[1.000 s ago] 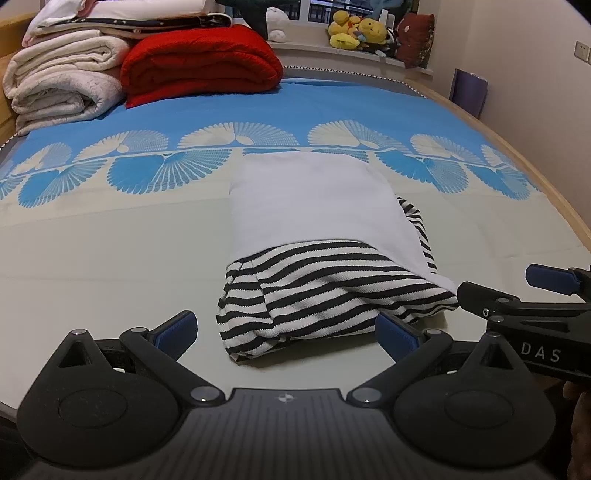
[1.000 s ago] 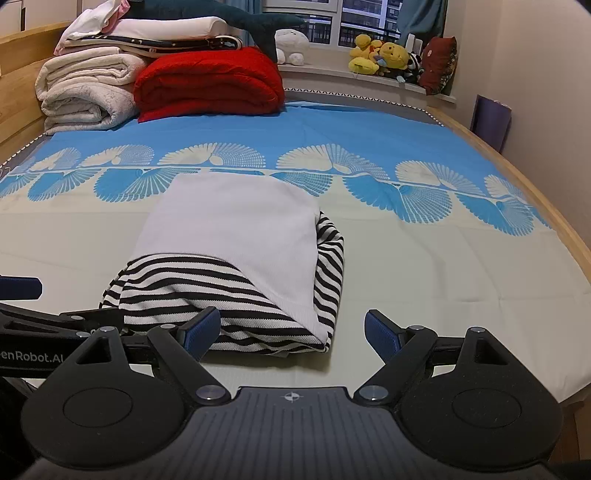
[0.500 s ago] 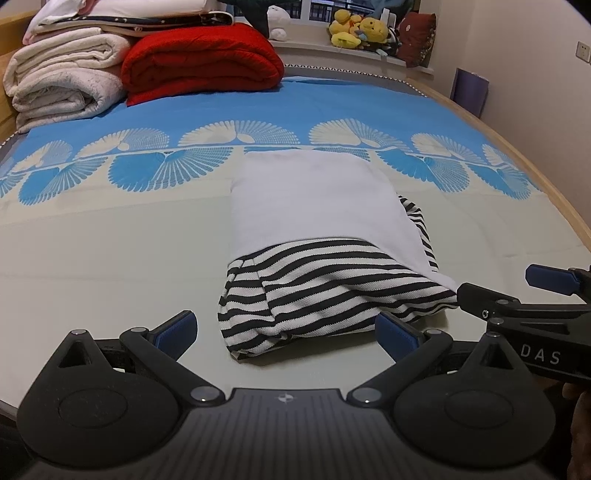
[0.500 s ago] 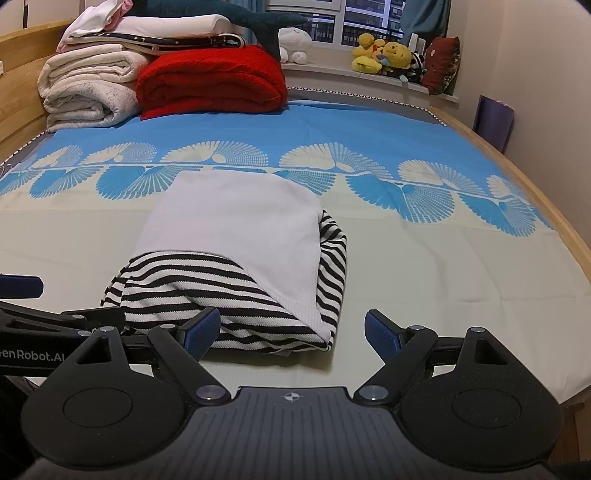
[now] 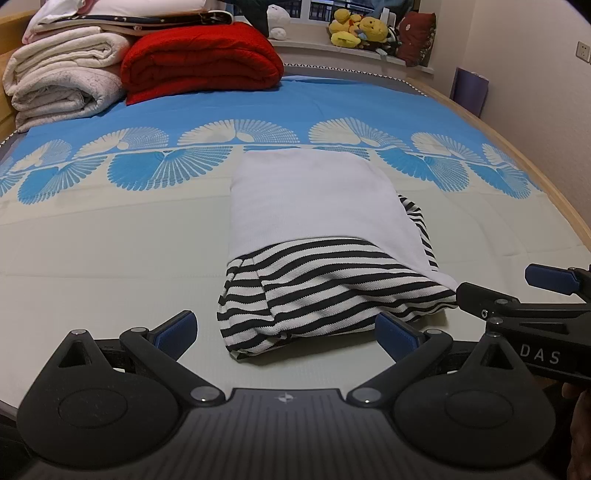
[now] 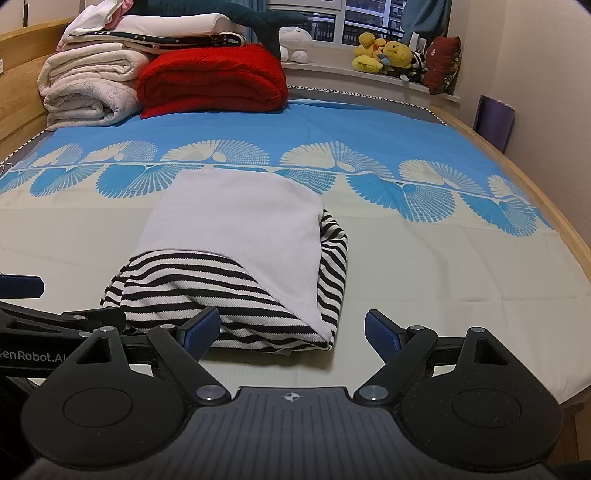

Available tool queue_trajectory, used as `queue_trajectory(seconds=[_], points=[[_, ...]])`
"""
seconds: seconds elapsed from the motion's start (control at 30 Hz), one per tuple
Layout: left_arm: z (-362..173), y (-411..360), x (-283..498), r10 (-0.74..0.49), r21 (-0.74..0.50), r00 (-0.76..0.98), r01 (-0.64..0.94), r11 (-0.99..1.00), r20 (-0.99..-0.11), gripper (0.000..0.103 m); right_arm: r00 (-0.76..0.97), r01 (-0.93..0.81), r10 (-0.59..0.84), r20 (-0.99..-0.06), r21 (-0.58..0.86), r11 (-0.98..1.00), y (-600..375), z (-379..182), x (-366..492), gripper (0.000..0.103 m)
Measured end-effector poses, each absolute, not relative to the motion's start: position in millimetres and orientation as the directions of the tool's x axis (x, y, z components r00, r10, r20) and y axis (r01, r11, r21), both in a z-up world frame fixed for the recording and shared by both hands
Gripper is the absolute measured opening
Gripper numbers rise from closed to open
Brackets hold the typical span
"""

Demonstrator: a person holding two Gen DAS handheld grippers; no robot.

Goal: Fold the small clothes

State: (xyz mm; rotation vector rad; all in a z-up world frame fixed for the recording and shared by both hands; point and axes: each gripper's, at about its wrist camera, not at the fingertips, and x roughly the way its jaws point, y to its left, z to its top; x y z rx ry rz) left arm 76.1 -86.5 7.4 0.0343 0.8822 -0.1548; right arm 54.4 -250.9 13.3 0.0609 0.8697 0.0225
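Evenly and softly lit from overhead, indoor and warm. Dark outside the window (image 6: pixel 362 26). Only a faint shadow under the near edge of the folded garment (image 5: pixel 325 258). Sharp throughout, no glare. Strong fisheye bending at the bed (image 6: pixel 461 302) edges, black vignette in the corners.

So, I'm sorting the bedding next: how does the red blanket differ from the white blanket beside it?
The red blanket is bright red with a stitched surface; the white blanket is cream and fluffier. The white blanket carries more folded linens on top; the red blanket has only their edge reaching over it. The white blanket lies nearer the wooden headboard. Both are folded and sit touching at the bed's far end.
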Motion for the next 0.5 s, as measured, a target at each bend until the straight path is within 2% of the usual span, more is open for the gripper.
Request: queue_trajectory(seconds=[0.5], points=[[5.6, -85.2, 75.0, -0.126, -0.033, 0.625, 0.158, 0.987, -0.77, 0.102, 0.646, 0.007, 0.042, -0.762, 0.061, 0.998, -251.0, 14.4, 54.8, 0.086]])
